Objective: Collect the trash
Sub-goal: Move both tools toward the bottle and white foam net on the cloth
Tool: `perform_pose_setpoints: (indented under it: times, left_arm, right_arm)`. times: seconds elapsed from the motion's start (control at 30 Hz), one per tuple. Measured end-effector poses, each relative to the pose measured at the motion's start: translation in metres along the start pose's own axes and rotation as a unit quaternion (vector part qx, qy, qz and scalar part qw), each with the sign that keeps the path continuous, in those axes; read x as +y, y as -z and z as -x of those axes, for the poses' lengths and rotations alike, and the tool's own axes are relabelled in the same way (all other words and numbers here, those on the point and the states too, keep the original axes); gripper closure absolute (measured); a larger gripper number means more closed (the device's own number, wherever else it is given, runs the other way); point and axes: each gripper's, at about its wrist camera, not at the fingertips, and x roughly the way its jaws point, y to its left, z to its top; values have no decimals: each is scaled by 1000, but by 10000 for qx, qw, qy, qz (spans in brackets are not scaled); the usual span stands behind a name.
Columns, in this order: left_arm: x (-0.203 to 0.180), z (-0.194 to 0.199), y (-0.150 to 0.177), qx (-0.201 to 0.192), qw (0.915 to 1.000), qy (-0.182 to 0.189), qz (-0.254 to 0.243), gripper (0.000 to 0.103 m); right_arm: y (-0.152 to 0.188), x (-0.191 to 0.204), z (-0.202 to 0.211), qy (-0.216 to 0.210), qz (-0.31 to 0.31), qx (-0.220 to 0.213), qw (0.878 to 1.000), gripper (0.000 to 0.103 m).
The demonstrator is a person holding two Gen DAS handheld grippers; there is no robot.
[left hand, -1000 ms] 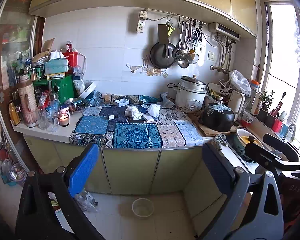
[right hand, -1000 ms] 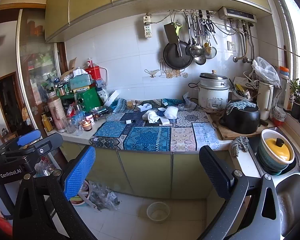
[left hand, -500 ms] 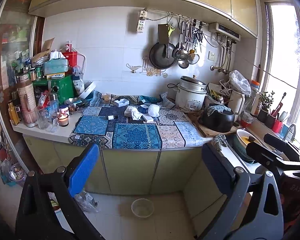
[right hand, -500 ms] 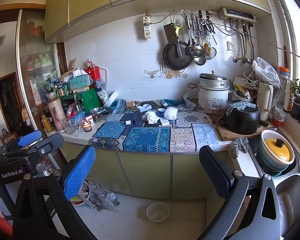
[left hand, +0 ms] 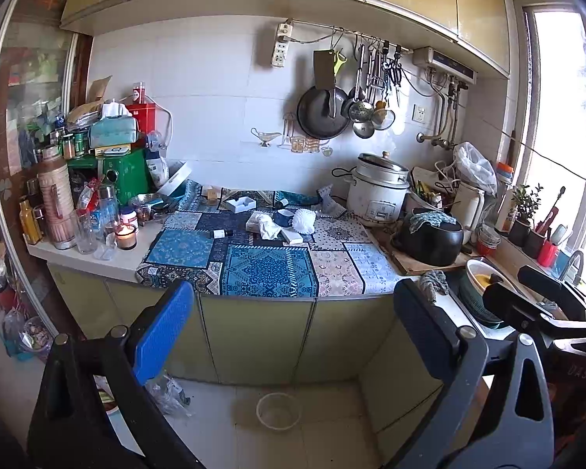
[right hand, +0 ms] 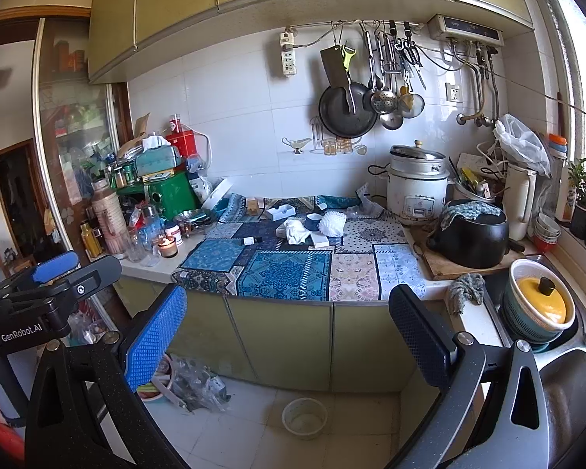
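Loose trash lies mid-counter on a blue patchwork cloth [left hand: 267,269]: a crumpled white tissue [left hand: 267,224], a white foam net [left hand: 304,219], a small white box [left hand: 292,237] and a small dark bottle [left hand: 222,233]. The tissue [right hand: 296,230] and net [right hand: 332,223] also show in the right wrist view. My left gripper [left hand: 293,332] is open and empty, well back from the counter. My right gripper [right hand: 289,332] is open and empty too, beside it. The left gripper also shows in the right wrist view [right hand: 54,273].
A rice cooker [left hand: 379,191] and black pot [left hand: 429,236] stand at the right. Jars, bottles and a lit candle [left hand: 126,234] crowd the left end. A sink with a yellow-lidded basket [right hand: 539,306] is far right. A plastic bowl [left hand: 279,410] and bags [right hand: 195,385] lie on the floor.
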Motion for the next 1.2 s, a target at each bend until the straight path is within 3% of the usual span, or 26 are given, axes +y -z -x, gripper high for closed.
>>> perform_pose_setpoints:
  times: [0.3, 0.57, 1.0, 1.2]
  left_arm:
    - [-5, -39, -4, 115, 9991, -393, 67, 0]
    - [20, -102, -24, 206, 9980, -549, 234, 0]
    - [91, -280, -84, 586, 9970, -386, 312, 0]
    - [131, -373, -102, 1117, 9923, -326, 428, 0]
  right_arm:
    - [-7, -24, -28, 77, -108, 207, 9997, 0]
    - [-19, -38, -76, 271, -227, 393, 9986, 0]
    - [-60, -48, -212, 745, -544, 749, 9929, 0]
    - [-70, -62, -283, 1049, -1025, 1028, 9838, 0]
